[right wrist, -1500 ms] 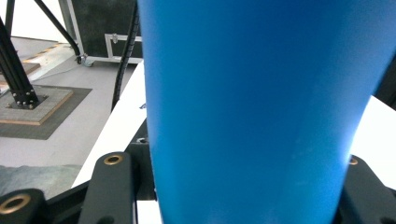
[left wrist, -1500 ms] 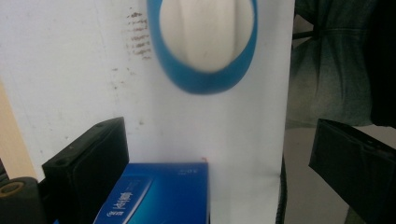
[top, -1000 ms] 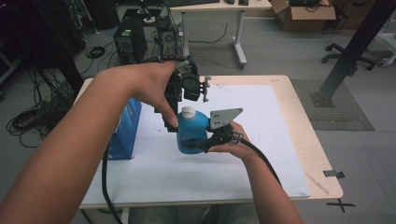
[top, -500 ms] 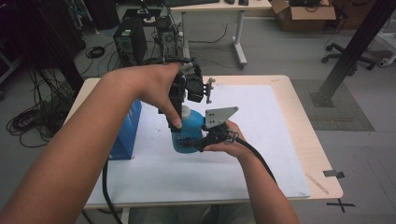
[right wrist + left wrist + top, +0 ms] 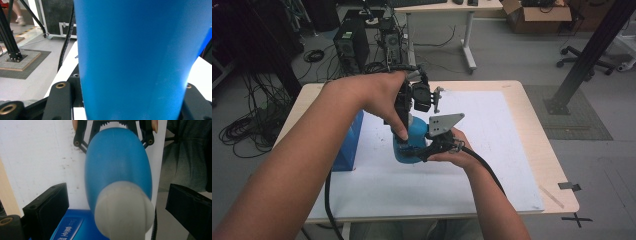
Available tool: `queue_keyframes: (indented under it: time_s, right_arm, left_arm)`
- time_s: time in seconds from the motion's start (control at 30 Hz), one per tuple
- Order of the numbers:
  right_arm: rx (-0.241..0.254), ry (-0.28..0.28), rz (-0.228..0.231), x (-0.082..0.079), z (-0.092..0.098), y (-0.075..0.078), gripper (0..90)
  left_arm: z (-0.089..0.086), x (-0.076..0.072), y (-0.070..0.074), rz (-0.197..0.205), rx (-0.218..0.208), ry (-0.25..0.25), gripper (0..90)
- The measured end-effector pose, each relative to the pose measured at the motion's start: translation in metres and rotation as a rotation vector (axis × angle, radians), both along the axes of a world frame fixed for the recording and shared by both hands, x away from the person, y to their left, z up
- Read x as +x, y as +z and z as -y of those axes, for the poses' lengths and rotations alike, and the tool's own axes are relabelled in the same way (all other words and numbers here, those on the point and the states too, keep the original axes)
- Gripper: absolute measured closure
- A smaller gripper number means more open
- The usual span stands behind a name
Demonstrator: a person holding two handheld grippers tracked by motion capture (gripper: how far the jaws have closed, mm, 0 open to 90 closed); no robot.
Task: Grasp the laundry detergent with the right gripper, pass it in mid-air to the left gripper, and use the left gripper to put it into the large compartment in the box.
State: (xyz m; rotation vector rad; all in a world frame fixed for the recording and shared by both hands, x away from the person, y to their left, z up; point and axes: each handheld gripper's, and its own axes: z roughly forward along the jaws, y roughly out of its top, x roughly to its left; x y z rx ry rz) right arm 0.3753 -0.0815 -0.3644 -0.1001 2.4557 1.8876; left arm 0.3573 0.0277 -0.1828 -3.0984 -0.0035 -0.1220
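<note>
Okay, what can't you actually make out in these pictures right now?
- High view: the blue bottle has its cap hidden beneath the left gripper.
- Left gripper view: the white cap is blurred; whether the jaws touch it is unclear.
- Right gripper view: the bottle blocks the table behind it.
- Blue box: print too small.

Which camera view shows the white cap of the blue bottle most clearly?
The left gripper view: the white cap is large and central, between that gripper's open jaws, though slightly blurred. In the high view, the left hand and its gripper cover the top of the blue bottle. The right gripper view gives the bottle's blue body alone.
</note>
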Motion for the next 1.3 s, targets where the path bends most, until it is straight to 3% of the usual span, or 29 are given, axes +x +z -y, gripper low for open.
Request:
queue_keyframes:
  time_s: [0.43,1.3]
  right_arm:
    - [0.01,0.001,-0.003,0.0,-0.004,0.003,44.3]
    - [0.012,-0.009,0.001,0.002,-0.004,0.004,44.3]
  left_arm:
    - [0.001,0.001,-0.005,0.04,0.022,0.019,4.7]
    - [0.002,0.002,-0.015,0.027,0.016,0.025,8.4]
